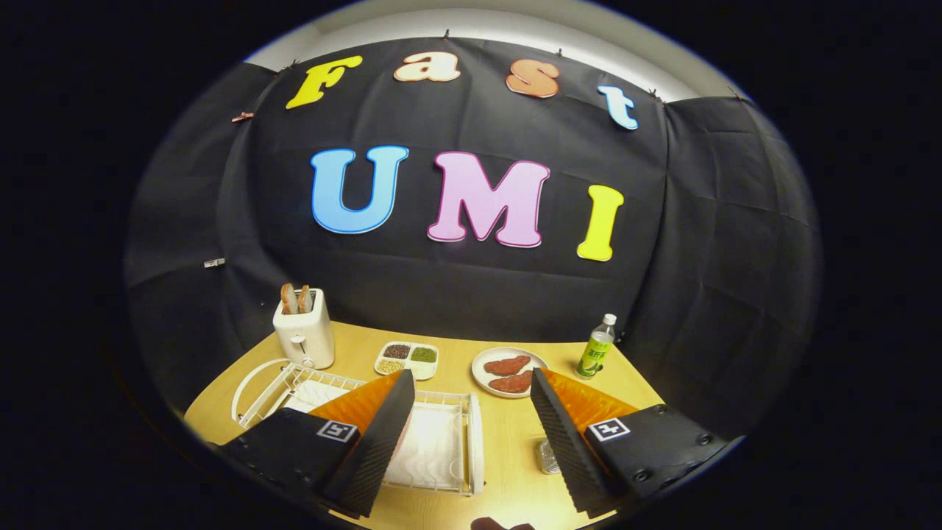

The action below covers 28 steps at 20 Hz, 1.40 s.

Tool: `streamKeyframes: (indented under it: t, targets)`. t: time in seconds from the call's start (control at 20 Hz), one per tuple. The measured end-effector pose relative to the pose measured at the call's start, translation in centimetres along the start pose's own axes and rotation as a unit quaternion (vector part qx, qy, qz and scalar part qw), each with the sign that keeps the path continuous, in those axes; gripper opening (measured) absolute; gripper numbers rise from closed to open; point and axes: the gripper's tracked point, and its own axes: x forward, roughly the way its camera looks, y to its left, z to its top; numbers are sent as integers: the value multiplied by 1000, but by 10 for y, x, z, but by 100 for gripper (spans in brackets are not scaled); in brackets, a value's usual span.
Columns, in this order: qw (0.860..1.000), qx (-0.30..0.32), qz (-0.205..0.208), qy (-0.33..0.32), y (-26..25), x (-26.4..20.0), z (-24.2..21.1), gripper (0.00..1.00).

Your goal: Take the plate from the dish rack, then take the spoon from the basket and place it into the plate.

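My gripper (471,379) is open, held above the wooden table (515,471), with nothing between its fingers. Below and between the fingers lies the white wire dish rack (434,449). A white plate (477,440) stands on edge at the rack's right end, nearer the left finger (375,434). A small silvery basket (547,456) sits on the table against the inner side of the right finger (567,442), which partly hides it. I cannot make out the spoon.
Beyond the fingers stand a white toaster (304,335) holding bread, a divided dish of grains (407,358), a plate with two reddish pieces (508,372) and a green bottle (596,350). The black cloth wall closes the back.
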Motion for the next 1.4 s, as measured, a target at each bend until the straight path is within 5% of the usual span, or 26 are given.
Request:
streamKeyframes:
  t: [0.35, 0.55, 1.0, 1.4]
  targets:
    - [993, -56, 26, 100, 44, 51, -65, 98]
    - [988, -24, 18, 148, 49, 69, -98, 95]
    - [972, 59, 17, 228, 78, 90, -125, 36]
    - [984, 17, -14, 177, 92, 81, -105, 29]
